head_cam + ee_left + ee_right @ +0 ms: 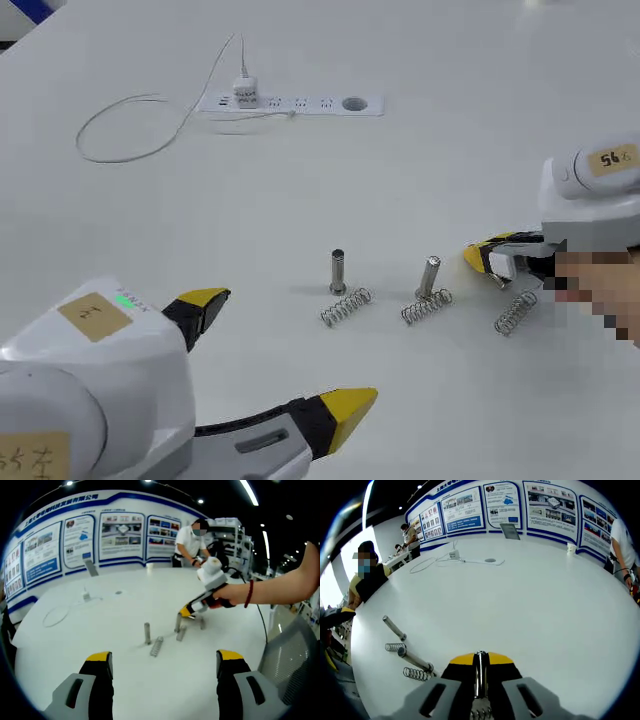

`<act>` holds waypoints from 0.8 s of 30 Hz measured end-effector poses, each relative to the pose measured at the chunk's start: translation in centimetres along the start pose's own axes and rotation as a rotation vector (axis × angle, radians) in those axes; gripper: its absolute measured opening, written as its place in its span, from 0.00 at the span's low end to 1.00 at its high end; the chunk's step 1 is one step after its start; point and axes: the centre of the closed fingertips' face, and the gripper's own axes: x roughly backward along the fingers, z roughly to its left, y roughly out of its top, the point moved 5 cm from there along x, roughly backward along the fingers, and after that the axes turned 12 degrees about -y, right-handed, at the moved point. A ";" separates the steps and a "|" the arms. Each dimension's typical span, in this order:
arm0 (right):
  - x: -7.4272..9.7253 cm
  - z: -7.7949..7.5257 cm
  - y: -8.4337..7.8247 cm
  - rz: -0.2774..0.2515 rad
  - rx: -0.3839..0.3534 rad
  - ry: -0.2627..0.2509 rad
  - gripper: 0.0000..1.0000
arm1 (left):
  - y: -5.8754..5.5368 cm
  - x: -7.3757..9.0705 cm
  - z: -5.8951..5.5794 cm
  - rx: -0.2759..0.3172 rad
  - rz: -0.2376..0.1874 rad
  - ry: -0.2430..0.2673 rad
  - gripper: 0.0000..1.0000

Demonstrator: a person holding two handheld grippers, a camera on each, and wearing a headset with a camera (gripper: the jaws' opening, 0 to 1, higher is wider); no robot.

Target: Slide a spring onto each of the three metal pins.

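White table (300,200): fingers of right gripper (479,659) pinch one pin (480,677); those of left gripper (165,661) spread wide.

Desk (300,200): plain white. Left claw (278,350) and right claw (490,262): white housings, black jaws, yellow tips, tan labels (93,315). Left claw indicator lamp (124,300): green. Standing pins (338,270) (430,275), held pin (480,672): silver-grey. Springs (346,306) (427,306) (515,312): silver-grey coils. Power strip (300,103), cable (140,97): white. Wall panels (115,530): white with blue borders

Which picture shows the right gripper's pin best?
The right gripper view: the pin sits close between the right gripper's shut jaws. In the head view the gripper covers it; the left gripper view is too distant.
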 end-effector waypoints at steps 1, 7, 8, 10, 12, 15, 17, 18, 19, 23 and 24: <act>0.1 0.0 0.1 -0.004 0.001 0.000 0.09 | 0.0 0.0 0.0 -0.001 -0.001 0.000 0.87; 1.2 -0.2 0.6 -0.026 -0.007 -0.002 0.09 | 0.3 0.0 -0.1 -0.007 -0.010 -0.002 0.87; 1.3 -0.2 0.7 -0.030 -0.008 -0.003 0.09 | 0.3 0.1 -0.2 -0.007 -0.009 -0.002 0.87; 1.7 -0.2 0.8 -0.036 -0.006 -0.004 0.09 | 0.3 0.1 -0.2 -0.009 -0.010 -0.002 0.87; 2.2 -0.2 0.8 -0.042 -0.006 -0.008 0.09 | 0.3 0.1 -0.3 -0.010 -0.010 -0.003 0.86; 2.7 -0.2 0.9 -0.051 -0.005 -0.009 0.09 | 0.4 0.2 -0.4 -0.013 -0.014 -0.004 0.86; 3.0 -0.1 0.9 -0.054 -0.003 -0.009 0.09 | 0.4 0.2 -0.5 -0.014 -0.016 -0.004 0.86; 3.2 -0.1 0.9 -0.057 0.000 -0.010 0.09 | 0.5 0.3 -0.5 -0.016 -0.016 -0.005 0.86; 3.3 -0.1 0.9 -0.059 0.002 -0.011 0.09 | 0.5 0.3 -0.5 -0.017 -0.017 -0.005 0.86; 3.9 -0.1 0.8 -0.062 0.008 -0.017 0.09 | 0.6 0.4 -0.6 -0.022 -0.021 -0.005 0.86; 4.1 -0.1 0.7 -0.062 0.012 -0.017 0.09 | 0.6 0.4 -0.6 -0.023 -0.021 -0.005 0.86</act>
